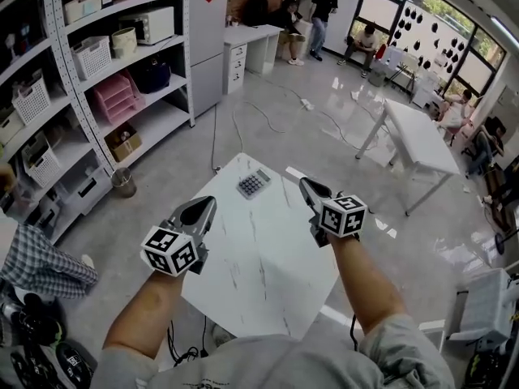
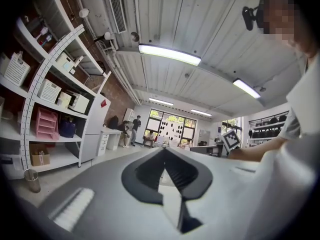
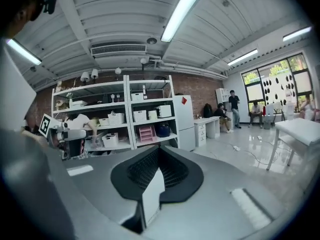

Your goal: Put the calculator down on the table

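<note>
The grey calculator [image 1: 254, 183] lies flat on the far part of the white marble table [image 1: 268, 282], keys up. It does not show in either gripper view. My left gripper [image 1: 211, 202] hovers to its near left, apart from it; in the left gripper view its jaws [image 2: 164, 151] meet at the tips with nothing between them. My right gripper [image 1: 303, 182] hangs just right of the calculator without touching it. The right gripper view has its dark pads [image 3: 158, 149] closed together and empty, pointing out across the room.
Metal shelves [image 1: 97, 79] with baskets and boxes stand at the left, a small bin [image 1: 123, 183] at their foot. A second white table [image 1: 422, 140] stands to the right. Cables [image 1: 243, 120] lie on the floor. People [image 1: 323, 10] are at the back.
</note>
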`<state>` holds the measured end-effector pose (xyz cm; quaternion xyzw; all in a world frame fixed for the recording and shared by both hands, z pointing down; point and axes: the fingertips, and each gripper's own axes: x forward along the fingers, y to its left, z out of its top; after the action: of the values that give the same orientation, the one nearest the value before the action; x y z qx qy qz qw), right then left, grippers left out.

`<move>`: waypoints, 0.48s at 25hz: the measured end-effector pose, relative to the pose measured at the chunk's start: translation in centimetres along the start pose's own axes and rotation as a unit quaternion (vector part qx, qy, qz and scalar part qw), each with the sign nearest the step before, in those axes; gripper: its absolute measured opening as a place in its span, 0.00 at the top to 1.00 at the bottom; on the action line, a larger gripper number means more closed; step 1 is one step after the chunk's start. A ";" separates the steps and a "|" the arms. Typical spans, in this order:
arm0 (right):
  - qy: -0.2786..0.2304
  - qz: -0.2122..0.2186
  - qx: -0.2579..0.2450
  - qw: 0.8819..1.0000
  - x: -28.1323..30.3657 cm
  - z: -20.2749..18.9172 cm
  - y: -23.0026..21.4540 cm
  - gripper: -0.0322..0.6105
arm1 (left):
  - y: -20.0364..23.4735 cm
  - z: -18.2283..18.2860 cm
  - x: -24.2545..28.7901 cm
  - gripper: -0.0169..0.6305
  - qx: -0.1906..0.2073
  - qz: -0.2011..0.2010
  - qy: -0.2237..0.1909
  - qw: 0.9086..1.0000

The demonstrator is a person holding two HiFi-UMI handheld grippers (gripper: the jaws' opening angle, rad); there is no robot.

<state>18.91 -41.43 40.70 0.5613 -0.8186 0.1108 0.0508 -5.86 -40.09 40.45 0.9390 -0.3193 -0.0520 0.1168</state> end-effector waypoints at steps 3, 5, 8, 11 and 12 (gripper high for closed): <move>0.002 0.022 -0.016 1.000 -4.0 0.3 0.5 0.94 | -3.8 0.7 -1.4 0.88 0.003 0.016 -0.006 1.000; 0.007 0.036 -0.023 0.999 -6.6 -0.2 0.7 0.95 | -6.5 0.9 -2.5 0.88 0.003 0.028 -0.012 1.000; 0.010 0.053 -0.037 0.998 -10.0 -0.8 1.1 0.95 | -10.5 0.9 -4.2 0.88 0.006 0.048 -0.021 0.999; 0.010 0.068 -0.043 0.997 -13.6 -1.6 1.3 0.95 | -14.6 -0.3 -5.9 0.88 0.003 0.066 -0.020 0.998; 0.009 0.073 -0.045 0.996 -14.7 -2.0 1.4 0.95 | -15.8 -0.9 -6.5 0.88 0.002 0.071 -0.018 0.997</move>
<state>22.86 -27.09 39.39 0.4962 -0.8610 0.0823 0.0753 -1.59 -23.79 37.48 0.9131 -0.3875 -0.0593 0.1123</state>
